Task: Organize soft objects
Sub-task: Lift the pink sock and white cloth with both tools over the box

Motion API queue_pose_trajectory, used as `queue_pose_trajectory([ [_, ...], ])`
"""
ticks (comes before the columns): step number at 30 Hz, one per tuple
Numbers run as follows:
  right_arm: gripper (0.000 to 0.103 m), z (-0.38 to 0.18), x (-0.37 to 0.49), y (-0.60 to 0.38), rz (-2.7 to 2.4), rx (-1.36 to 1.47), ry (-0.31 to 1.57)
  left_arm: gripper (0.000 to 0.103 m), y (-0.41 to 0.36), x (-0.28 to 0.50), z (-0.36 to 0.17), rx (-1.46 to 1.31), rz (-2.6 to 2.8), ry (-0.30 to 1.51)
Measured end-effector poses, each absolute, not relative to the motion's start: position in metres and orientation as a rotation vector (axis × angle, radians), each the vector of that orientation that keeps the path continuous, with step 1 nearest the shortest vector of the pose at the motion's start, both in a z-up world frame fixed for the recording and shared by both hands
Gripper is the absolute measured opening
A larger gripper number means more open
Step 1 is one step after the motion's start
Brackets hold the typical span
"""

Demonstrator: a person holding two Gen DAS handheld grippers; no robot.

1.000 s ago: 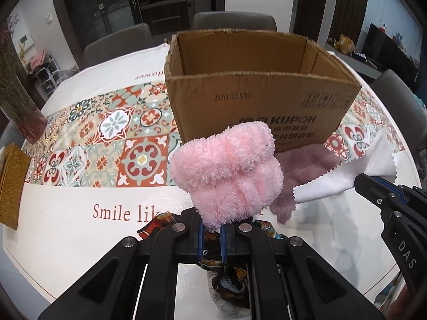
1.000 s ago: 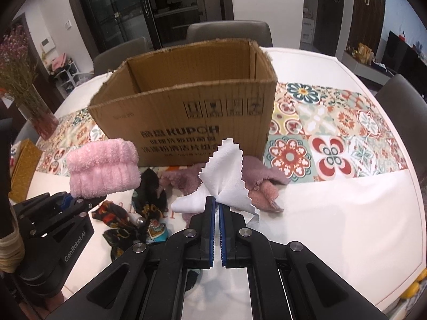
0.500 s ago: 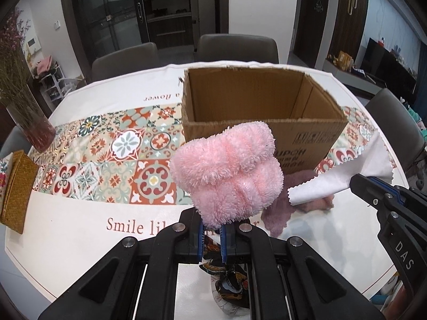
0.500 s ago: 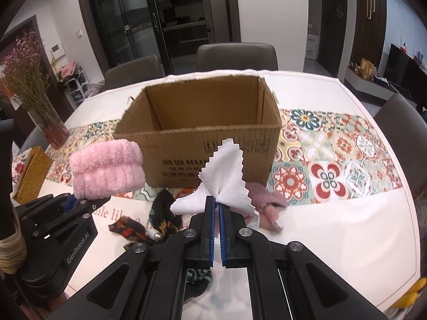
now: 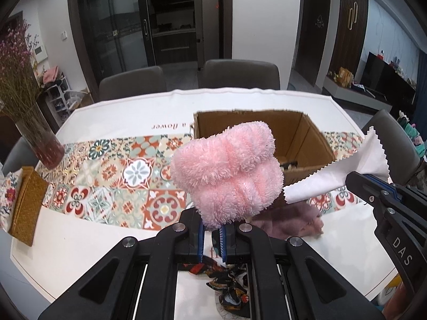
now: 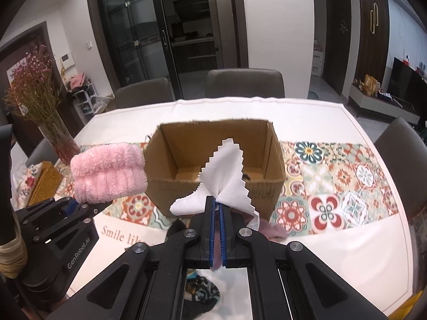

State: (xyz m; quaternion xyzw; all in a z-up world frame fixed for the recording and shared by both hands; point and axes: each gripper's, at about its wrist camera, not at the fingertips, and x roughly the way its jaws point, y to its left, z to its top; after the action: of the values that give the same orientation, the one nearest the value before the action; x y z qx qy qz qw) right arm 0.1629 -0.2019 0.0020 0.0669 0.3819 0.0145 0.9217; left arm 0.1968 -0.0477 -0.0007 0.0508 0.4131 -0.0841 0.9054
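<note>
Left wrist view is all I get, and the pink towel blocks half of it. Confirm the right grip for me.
Observer: The fingers of the right gripper are shut on the gathered middle of the white cloth, which fans up above them.
Operator: Now give me the box floor behind the towel.
Observer: In the right wrist view, the left part of the cardboard box floor is bare cardboard.
Operator: Place the towel against the box.
Observer: From that view, the pink towel shows left of the box's left wall, not across its opening.
</note>
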Motion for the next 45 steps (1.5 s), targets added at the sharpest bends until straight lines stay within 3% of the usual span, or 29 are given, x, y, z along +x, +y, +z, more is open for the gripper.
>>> queue_pose_trajectory([
  [24, 0.004, 0.048, 0.206, -0.214, 0.042, 0.146, 0.713, 0.011, -0.064, 0.247, 0.053, 0.121, -0.186, 0.785],
  [45, 0.004, 0.023, 0.265, -0.218, 0.03, 0.158, 0.788, 0.011, -0.079, 0.309, 0.022, 0.108, -0.228, 0.869],
])
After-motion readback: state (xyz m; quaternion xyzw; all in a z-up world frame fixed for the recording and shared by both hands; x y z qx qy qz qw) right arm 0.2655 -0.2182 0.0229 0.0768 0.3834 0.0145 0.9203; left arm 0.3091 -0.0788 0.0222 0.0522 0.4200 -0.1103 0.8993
